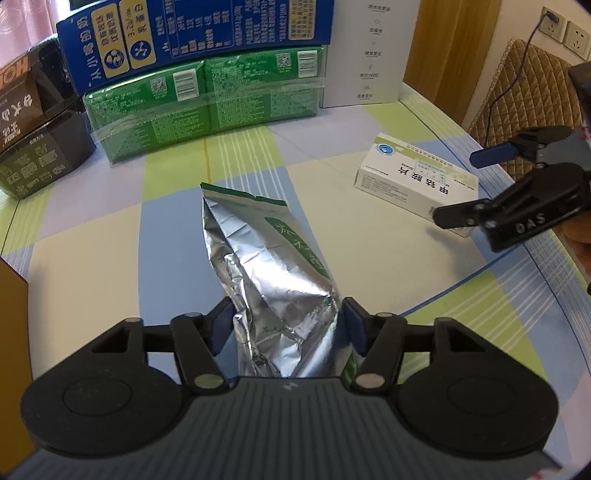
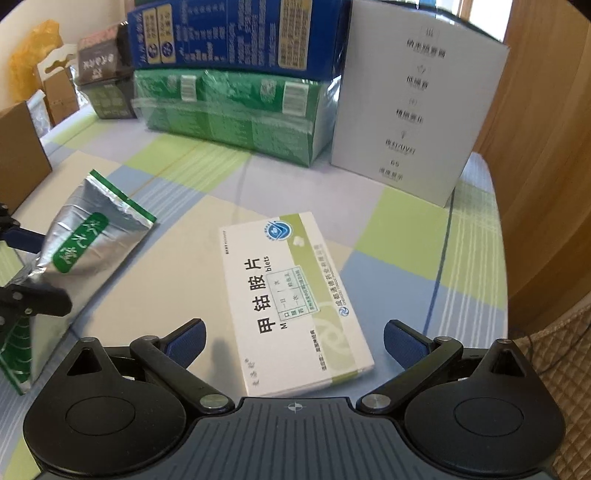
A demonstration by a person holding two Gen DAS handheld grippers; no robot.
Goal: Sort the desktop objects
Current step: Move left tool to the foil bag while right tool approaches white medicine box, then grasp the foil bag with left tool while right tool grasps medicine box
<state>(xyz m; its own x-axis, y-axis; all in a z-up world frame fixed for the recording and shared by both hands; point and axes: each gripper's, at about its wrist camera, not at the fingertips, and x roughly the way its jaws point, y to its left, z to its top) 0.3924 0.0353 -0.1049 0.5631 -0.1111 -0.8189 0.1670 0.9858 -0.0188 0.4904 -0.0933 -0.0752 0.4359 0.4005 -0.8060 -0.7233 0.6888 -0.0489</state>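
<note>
Left wrist view gives me the checked worktop (image 1: 92,266) first, its cloth in green, blue and cream squares. At its far edge stands a white carton (image 1: 369,51) with grey print, and beside it a blue milk box (image 1: 195,33) lies on top of a green pack (image 1: 207,107) wrapped in clear film. A dark box (image 1: 33,147) sits to the left of that stack, touching the green pack's corner as far as I can tell.

Nearer to me, my left gripper (image 1: 286,325) has its fingers closed onto a crumpled silver foil pouch (image 1: 266,258) with a green label; the pouch runs forward from the blue pads, and in the right wrist view its sealed end (image 2: 110,199) points up and away from the cloth, so it looks tilted rather than flat.

The medicine box (image 1: 413,181), white with a green band, lies flat on the worktop to the right of the pouch, well apart from it. In the right wrist view my right gripper (image 2: 295,339) has its fingers spread wide, one on each side of the near end of the medicine box (image 2: 291,299), neither pad touching it. I cannot tell how high it hangs above the cloth.
</note>
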